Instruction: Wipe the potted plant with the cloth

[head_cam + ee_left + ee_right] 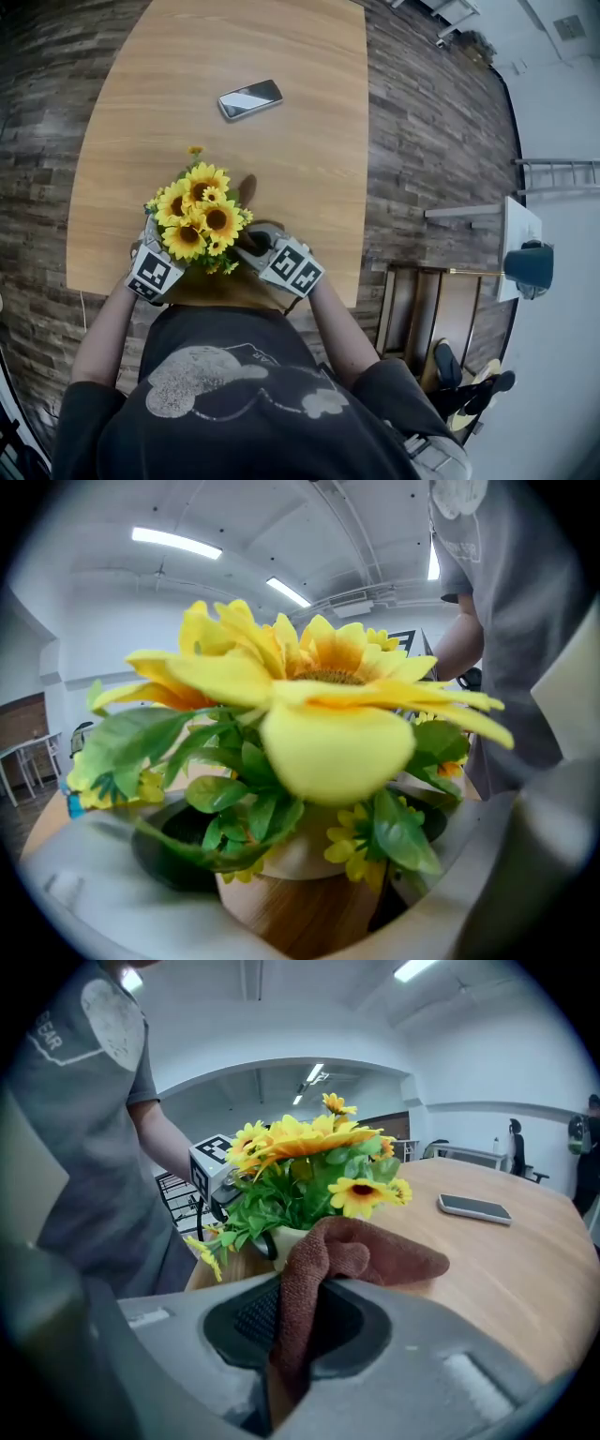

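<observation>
A potted plant with yellow sunflowers [199, 214] stands near the front edge of the wooden table [309, 141]. My left gripper [155, 270] is on its left. Its jaws stand wide, with the cream pot [300, 841] filling the gap between the black pads [169, 855]; leaves and a big flower [328, 696] hang over them. My right gripper [281, 255] is on the plant's right, shut on a brown cloth [366, 1251]. The cloth bunches up out of the jaws beside the foliage [300, 1180], and its tip [247, 190] shows by the flowers.
A phone [250, 98] lies farther back on the table, also seen as the phone [474, 1208] to the right of the plant. A wooden chair [422, 309] and a small white side table [520, 234] stand on the plank floor to the right.
</observation>
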### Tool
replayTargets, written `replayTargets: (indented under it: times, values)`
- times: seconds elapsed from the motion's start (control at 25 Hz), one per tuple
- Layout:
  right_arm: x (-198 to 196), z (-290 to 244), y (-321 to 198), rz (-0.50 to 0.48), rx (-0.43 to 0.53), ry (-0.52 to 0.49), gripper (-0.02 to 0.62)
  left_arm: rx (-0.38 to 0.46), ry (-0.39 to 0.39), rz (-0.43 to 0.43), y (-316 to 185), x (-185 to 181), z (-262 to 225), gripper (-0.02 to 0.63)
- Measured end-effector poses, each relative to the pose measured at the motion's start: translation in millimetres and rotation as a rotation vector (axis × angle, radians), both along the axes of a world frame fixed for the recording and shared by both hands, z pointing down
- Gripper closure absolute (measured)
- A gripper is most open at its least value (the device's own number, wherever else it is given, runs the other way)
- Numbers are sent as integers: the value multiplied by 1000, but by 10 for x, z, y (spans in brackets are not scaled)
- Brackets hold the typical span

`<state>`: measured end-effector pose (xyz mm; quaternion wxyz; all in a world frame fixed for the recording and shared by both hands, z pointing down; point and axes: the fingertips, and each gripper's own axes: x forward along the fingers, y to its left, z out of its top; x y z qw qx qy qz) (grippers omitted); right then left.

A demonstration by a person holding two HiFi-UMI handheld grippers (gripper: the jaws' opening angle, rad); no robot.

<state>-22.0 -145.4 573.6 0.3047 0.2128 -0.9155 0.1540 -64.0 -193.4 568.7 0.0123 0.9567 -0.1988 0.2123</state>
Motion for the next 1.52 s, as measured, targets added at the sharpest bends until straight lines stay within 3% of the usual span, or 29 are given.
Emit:
replayTargets:
  times: [0.16, 0.28, 0.44, 0.56, 0.96, 1.16, 1.32, 1.52]
  values:
    - [-59, 4, 20, 26, 1, 6, 551, 3, -17, 60, -27, -34, 44, 52]
    - [-49, 3, 15, 61, 5, 5, 551, -16, -4, 46, -36, -47, 55, 51]
    - [-41, -3, 6, 101, 11, 3, 551, -38, 14, -59, -43, -213, 65, -8]
    - [-61, -18, 32, 107, 12, 3, 549, -56, 37, -118, 68, -349, 89, -14]
    - [-483, -62, 191, 8, 1, -72, 549, -85, 80, -266, 374, -440, -31, -18]
    - [-643, -60, 123, -13, 17, -94, 551, -61, 73, -409, 306, -560, -45, -18]
    - [-479, -115, 57, 37, 32, -109, 549, -68, 121, -497, 216, -574, -91, -18]
    - [90, -178, -65, 190, 33, -125, 551, -74, 140, -637, 8, -511, -187, -18]
